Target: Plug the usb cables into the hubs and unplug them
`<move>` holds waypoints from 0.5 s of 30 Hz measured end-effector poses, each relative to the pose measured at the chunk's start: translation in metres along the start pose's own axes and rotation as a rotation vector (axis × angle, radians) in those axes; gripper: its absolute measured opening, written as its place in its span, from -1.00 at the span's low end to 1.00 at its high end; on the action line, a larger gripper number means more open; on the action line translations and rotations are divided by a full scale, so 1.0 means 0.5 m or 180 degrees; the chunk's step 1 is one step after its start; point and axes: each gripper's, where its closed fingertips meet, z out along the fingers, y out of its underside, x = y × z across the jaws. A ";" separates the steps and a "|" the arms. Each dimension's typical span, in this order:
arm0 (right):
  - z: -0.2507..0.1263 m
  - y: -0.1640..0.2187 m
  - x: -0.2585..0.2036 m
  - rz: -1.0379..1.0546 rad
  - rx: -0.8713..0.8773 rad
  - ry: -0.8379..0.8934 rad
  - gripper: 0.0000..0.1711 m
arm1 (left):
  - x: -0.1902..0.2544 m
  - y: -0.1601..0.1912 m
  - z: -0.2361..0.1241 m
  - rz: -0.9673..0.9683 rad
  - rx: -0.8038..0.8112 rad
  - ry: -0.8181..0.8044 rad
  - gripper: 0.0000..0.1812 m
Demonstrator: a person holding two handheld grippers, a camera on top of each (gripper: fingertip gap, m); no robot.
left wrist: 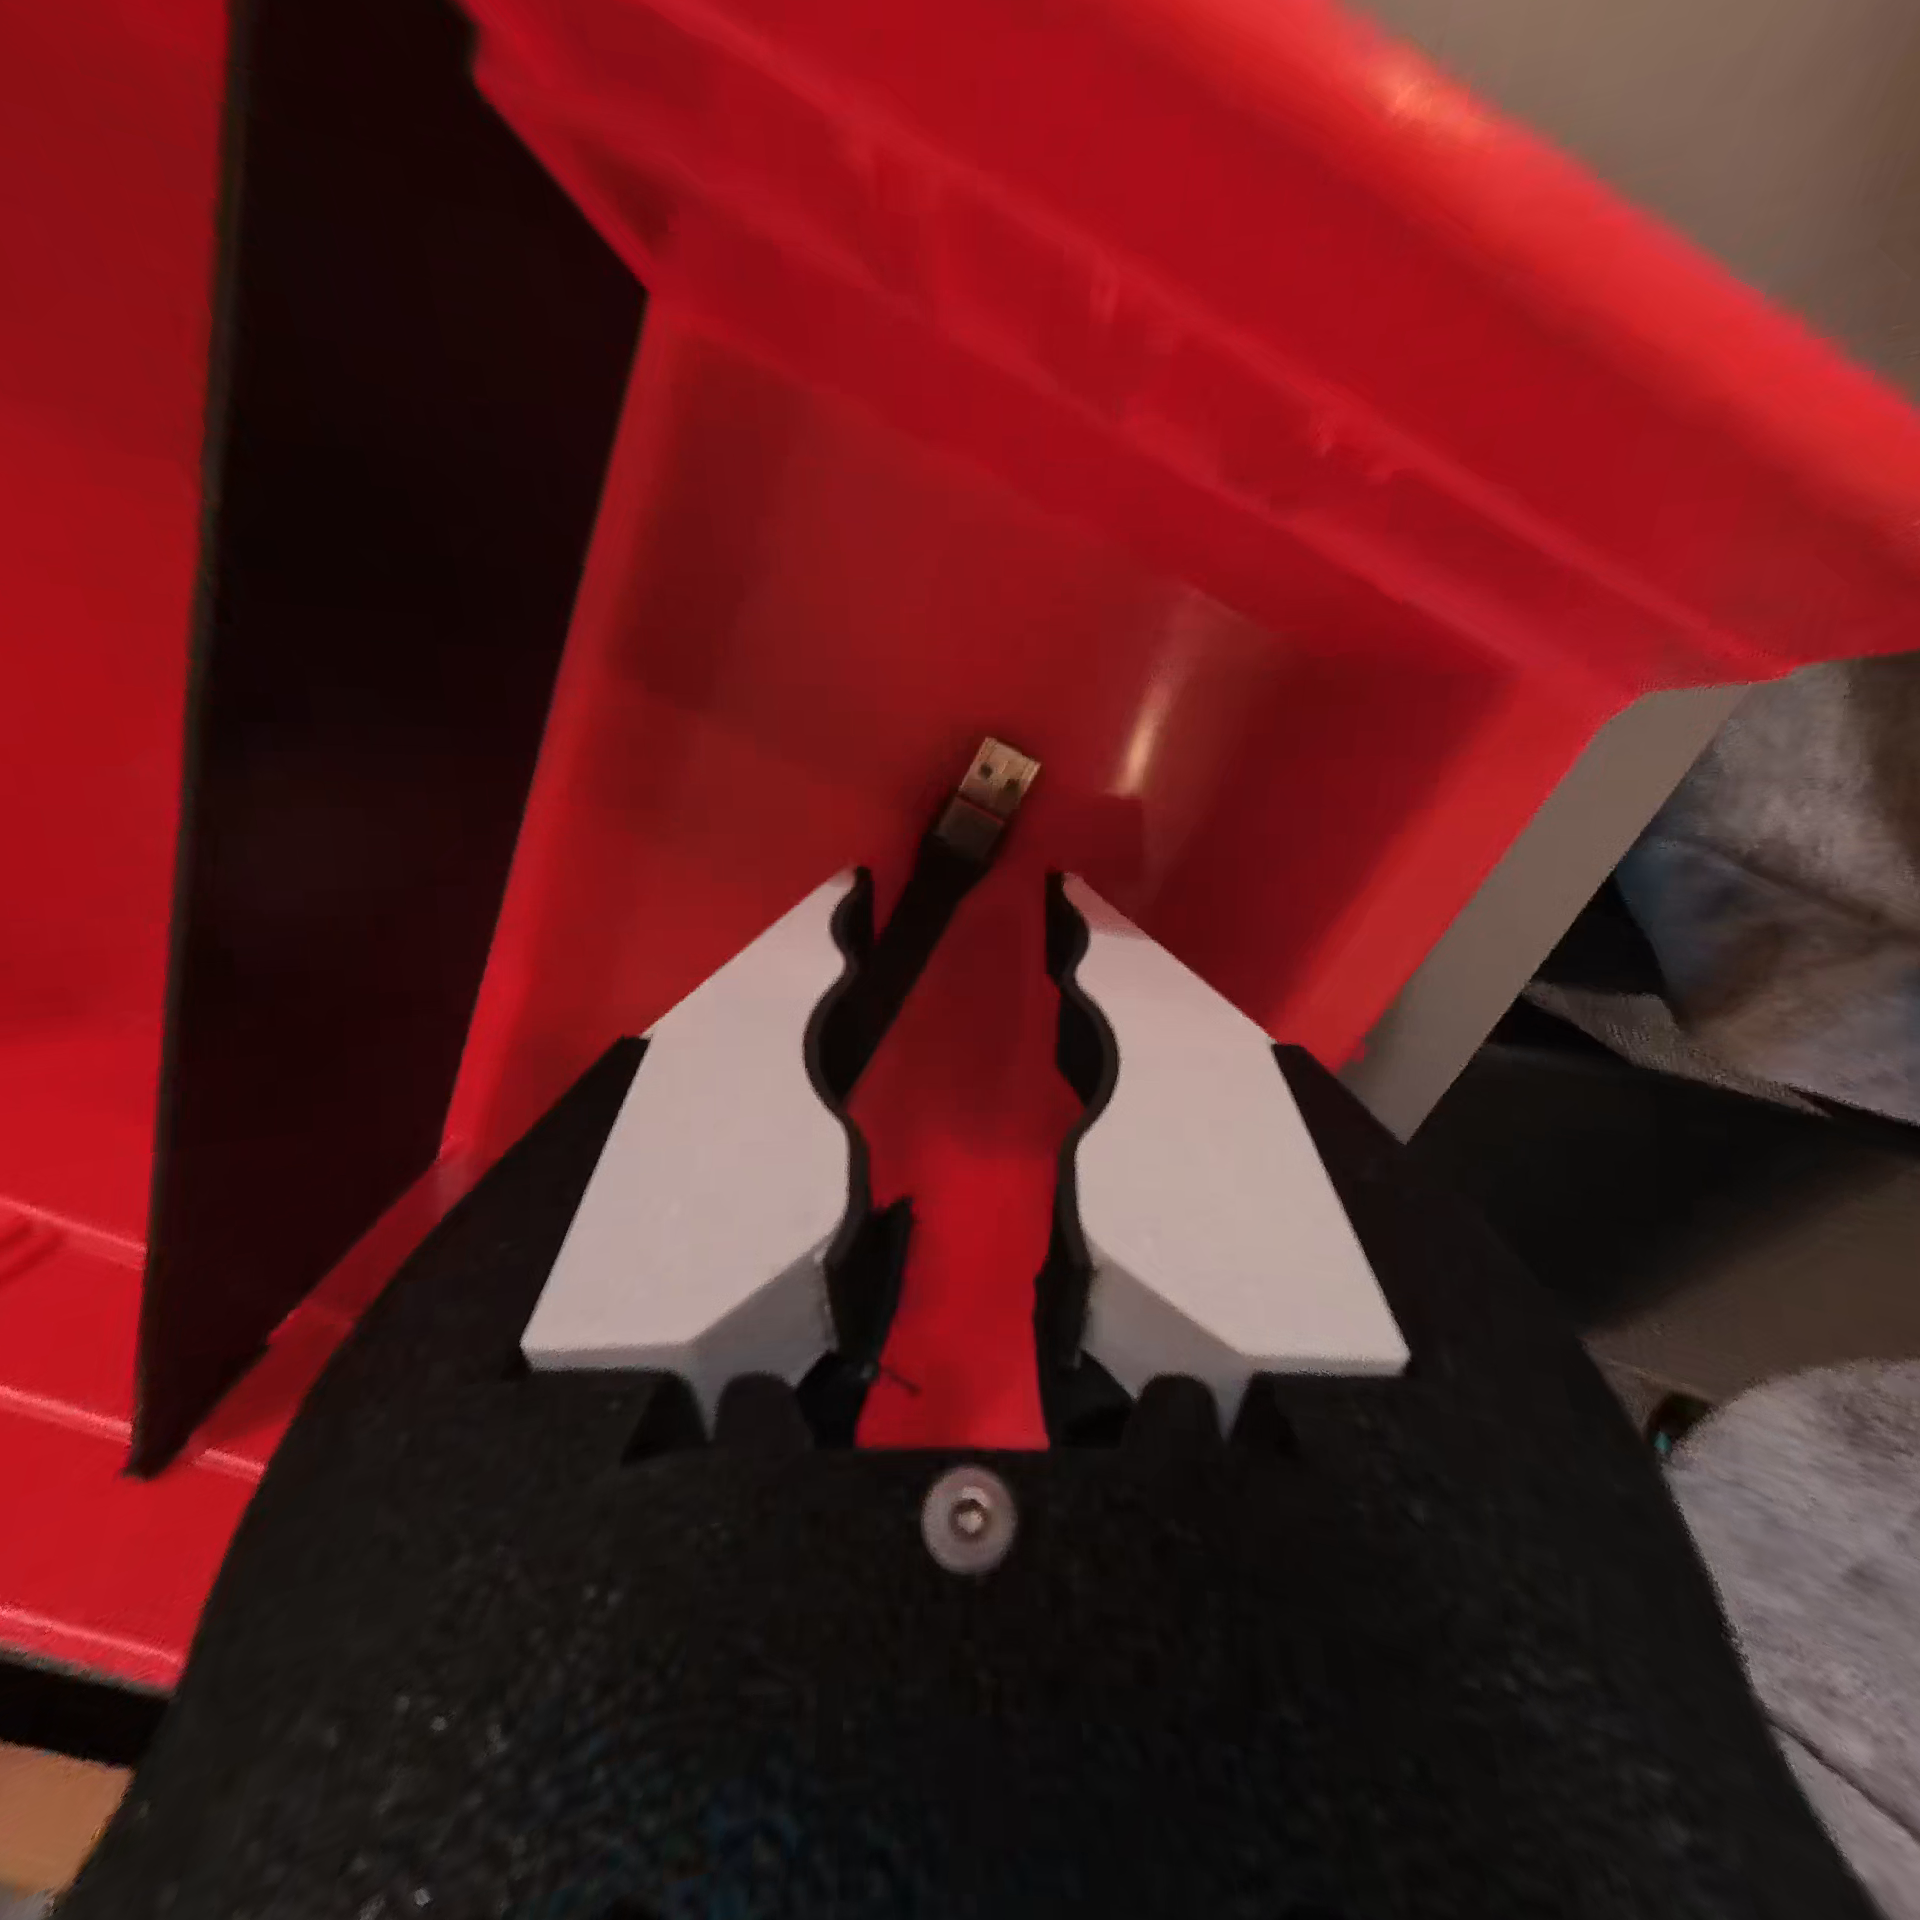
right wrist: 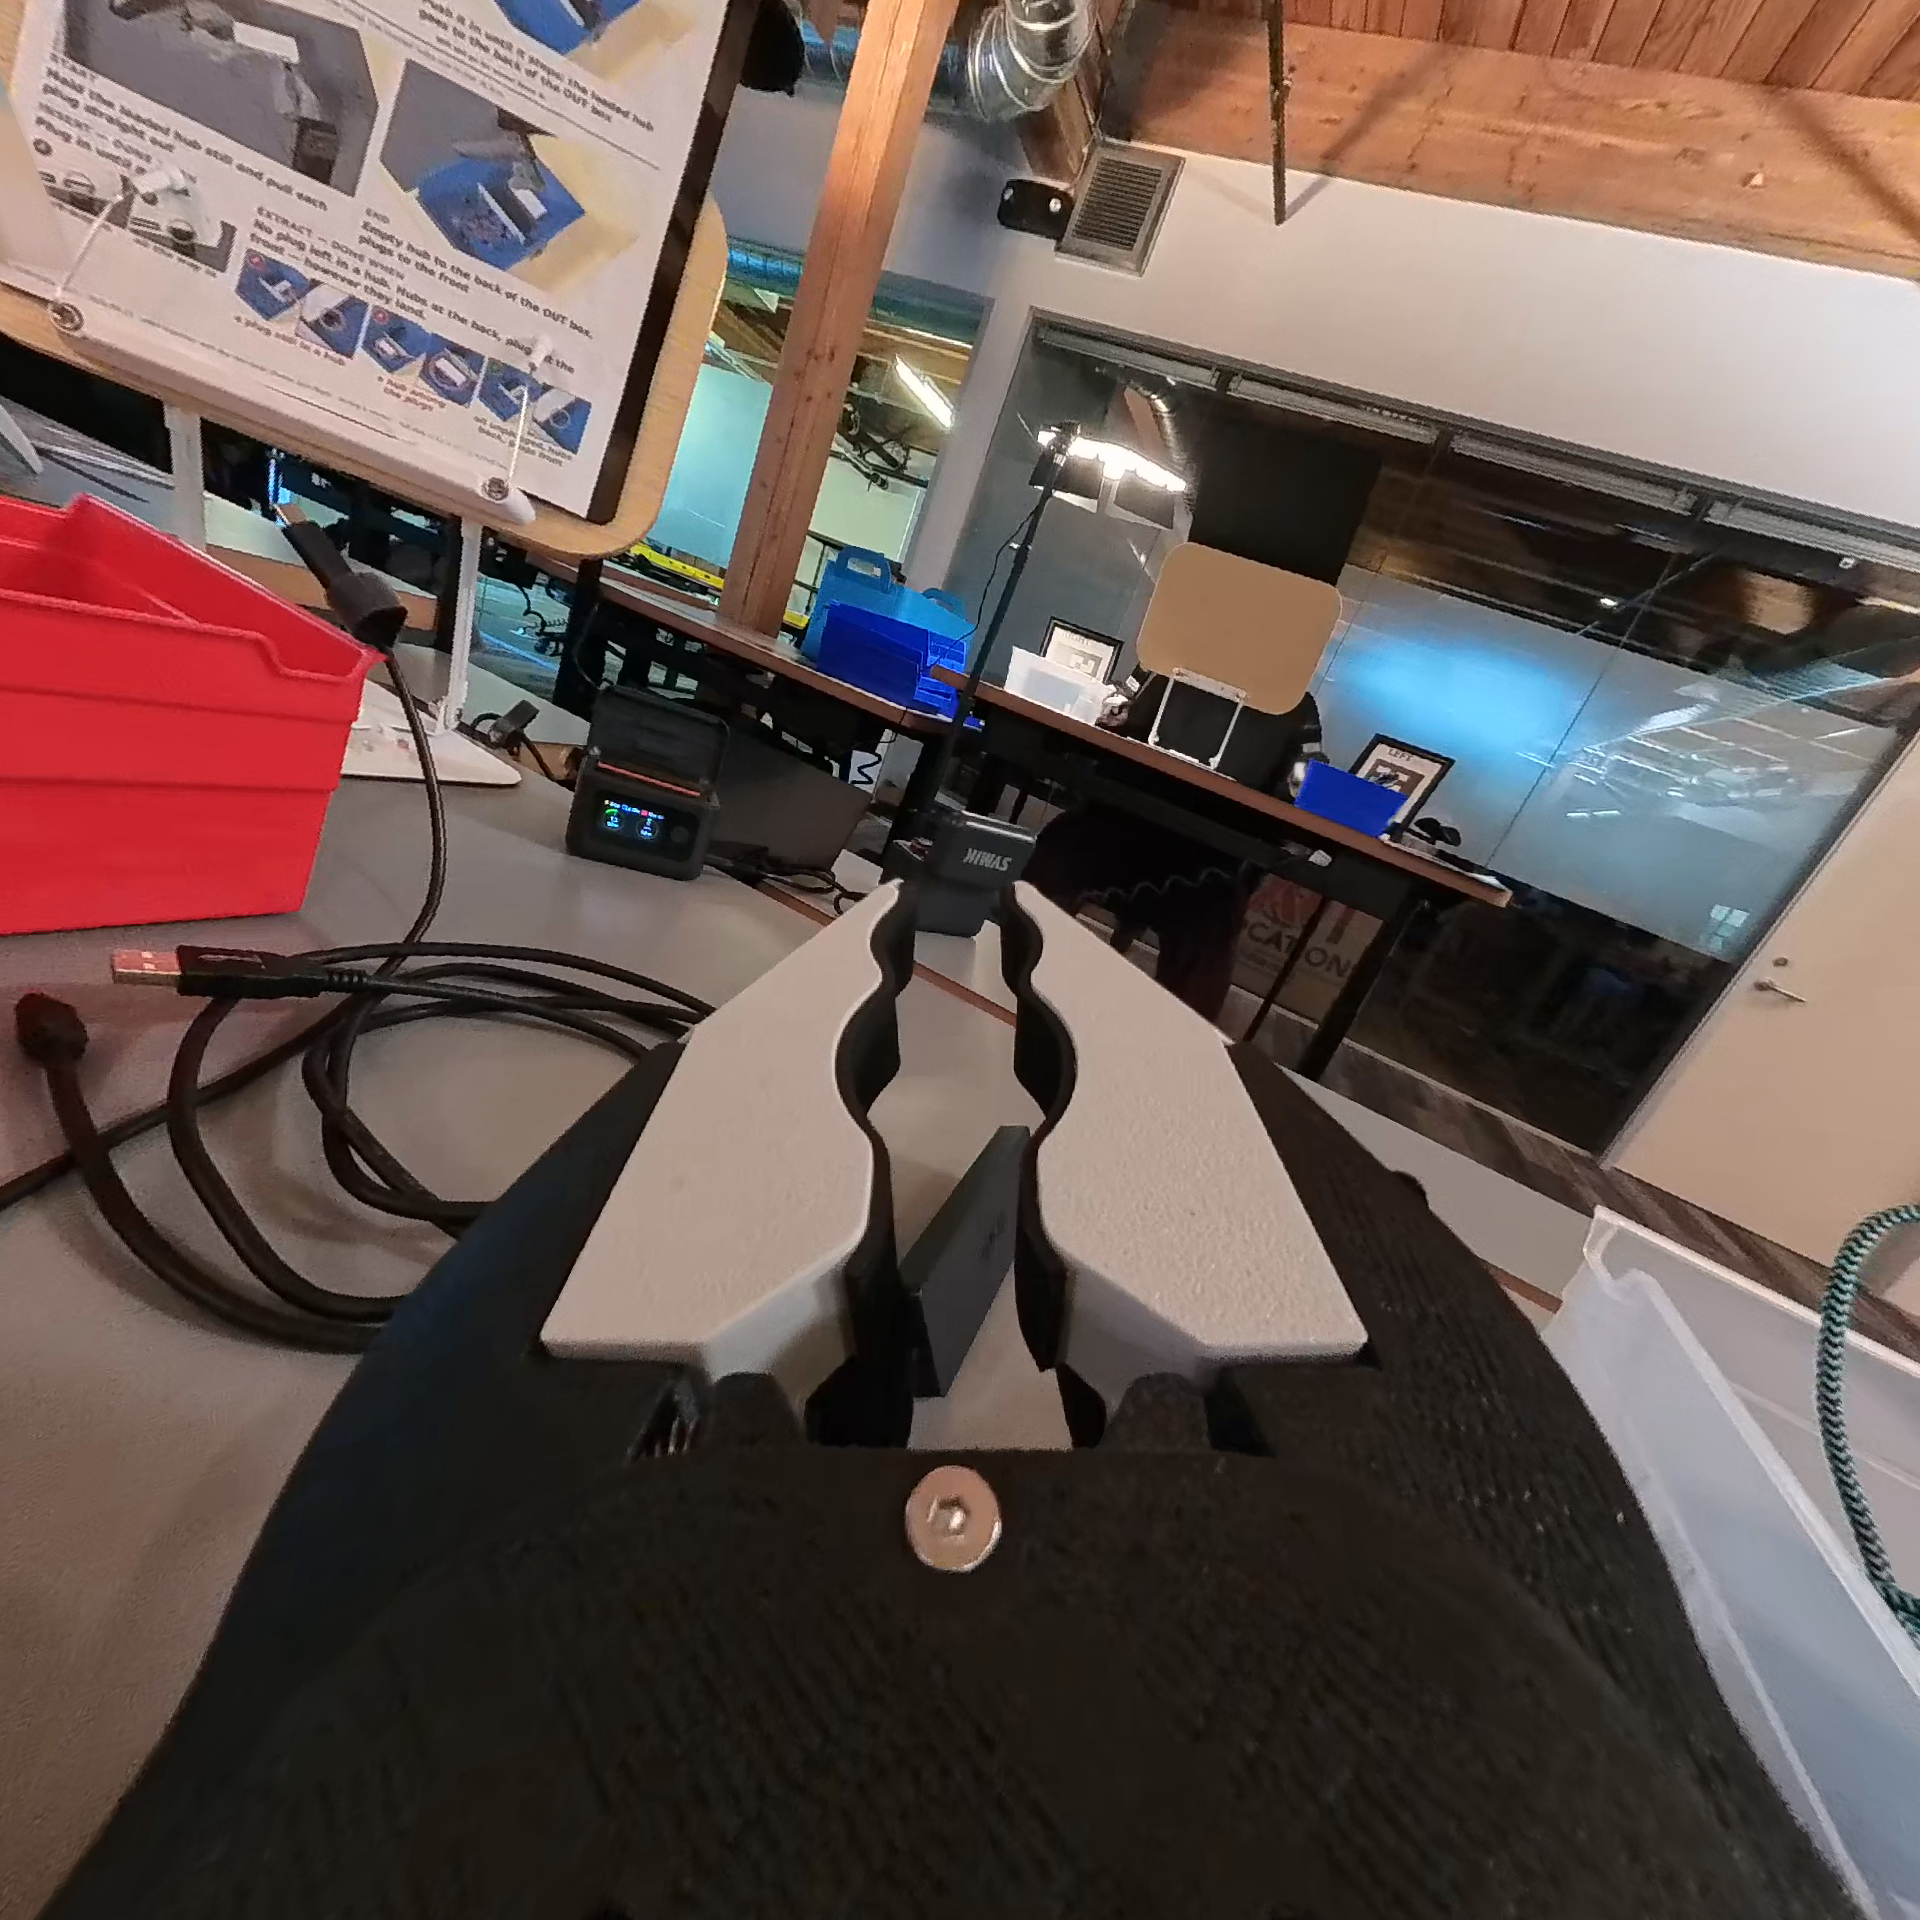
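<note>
— Hovering over a red bin (left wrist: 1143,436) with the left gripper (left wrist: 958,883), jaws released and spread wide. Seen the black divider (left wrist: 395,675) standing in the bin on the left?

— Seen. And the USB cable (left wrist: 914,956)?

— Running up between the jaws, close along the left finger's black pad; hard to tell whether touching it. Not pinched, with bare red showing across the rest of the gap. Ending in a metal USB-A plug (left wrist: 992,784) just past the fingertips, over the bin's inside. Somewhat blurred throughout.

— Over to the right gripper (right wrist: 958,896)?

— Clenched on a dark grey USB hub (right wrist: 961,1268), a flat slab set on edge deep between the jaws, slightly tilted. Held above a grey surface (right wrist: 260,1403), pointing out across the room.

— Anything else on that surface?

— Left of the gripper, coiled black cables (right wrist: 343,1122) with one USB-A plug (right wrist: 145,966) lying free, just in front of the red bin (right wrist: 156,748). Behind the bin, an instruction sheet (right wrist: 343,208) on a stand. Farther back, a small black device with a lit screen (right wrist: 644,800).

— And to the right?

— A clear plastic bin (right wrist: 1714,1475) at the edge, with a teal-and-black braided cable (right wrist: 1860,1382) curving over it.
</note>
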 end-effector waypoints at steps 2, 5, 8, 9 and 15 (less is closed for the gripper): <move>0.001 0.002 0.001 0.0015 -0.0013 -0.0003 -0.83 | -0.004 0.012 0.010 0.0089 -0.0149 0.0078 -0.65; 0.004 0.006 0.000 0.0023 -0.0035 -0.0011 -0.83 | -0.010 0.030 0.023 0.0206 -0.0354 0.0183 -0.64; 0.005 0.007 -0.001 0.0026 -0.0047 -0.0021 -0.83 | -0.015 0.029 0.026 0.0260 -0.0381 0.0250 -0.68; 0.005 0.008 -0.001 0.0025 -0.0051 -0.0024 -0.83 | -0.016 0.029 0.026 0.0261 -0.0406 0.0256 -0.70; 0.006 0.008 -0.001 0.0034 -0.0057 -0.0024 -0.83 | -0.024 0.031 0.028 0.0348 -0.0516 -0.0034 -0.89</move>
